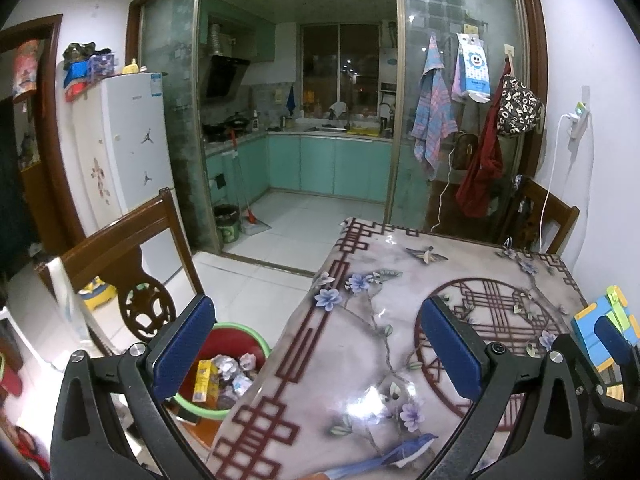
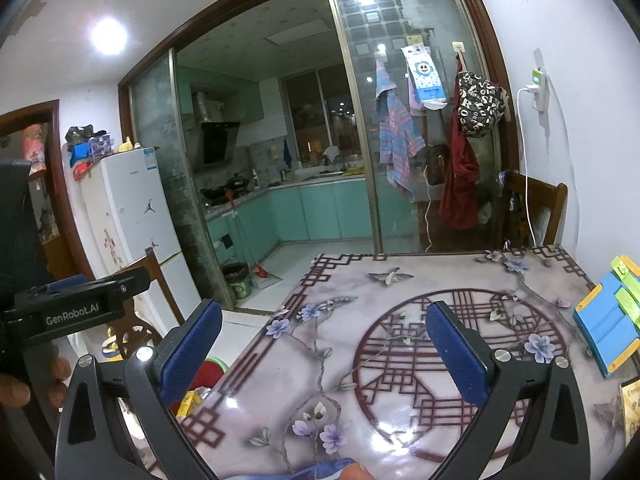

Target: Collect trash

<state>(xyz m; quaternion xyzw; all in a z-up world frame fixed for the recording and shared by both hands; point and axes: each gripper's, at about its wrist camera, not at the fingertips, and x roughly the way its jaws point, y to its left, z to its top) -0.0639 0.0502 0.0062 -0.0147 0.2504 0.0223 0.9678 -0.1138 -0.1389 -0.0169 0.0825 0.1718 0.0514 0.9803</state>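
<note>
1. Your left gripper (image 1: 316, 344) hangs with its fingers spread wide and nothing between them, straddling the table's left edge in the lower middle of the left wrist view.
2. Your right gripper (image 2: 324, 344) is likewise released and empty, over the table (image 2: 400, 280) in the lower middle of its own view.
3. The trash (image 1: 228, 376) already sits in the green-rimmed bin (image 1: 262, 346), at the lower left of the left wrist view, just beside the table's edge and below it. A yellow carton (image 1: 204, 380) stands among crumpled wrappers.
4. No loose trash shows on the patterned tabletop, so I judge the collecting nearly done or done. Sweep both cameras across the table's near edge and its right side before you stop.
5. If you find a scrap, approach from above, close squarely on its bulk, carry it over the rim, then let go low so it does not bounce out.
6. Leave the blue-and-yellow stand (image 2: 608, 320) at the right edge alone; it looks like a phone holder, not rubbish.
7. Count: two grippers, one bin, one table, one yellow carton, one stand. The wrappers number several; I cannot separate them exactly.
8. Two wooden chairs show, one (image 1: 132, 264) at the left and one (image 1: 552, 212) at the upper right behind the table, and one white fridge (image 1: 124, 140).
</note>
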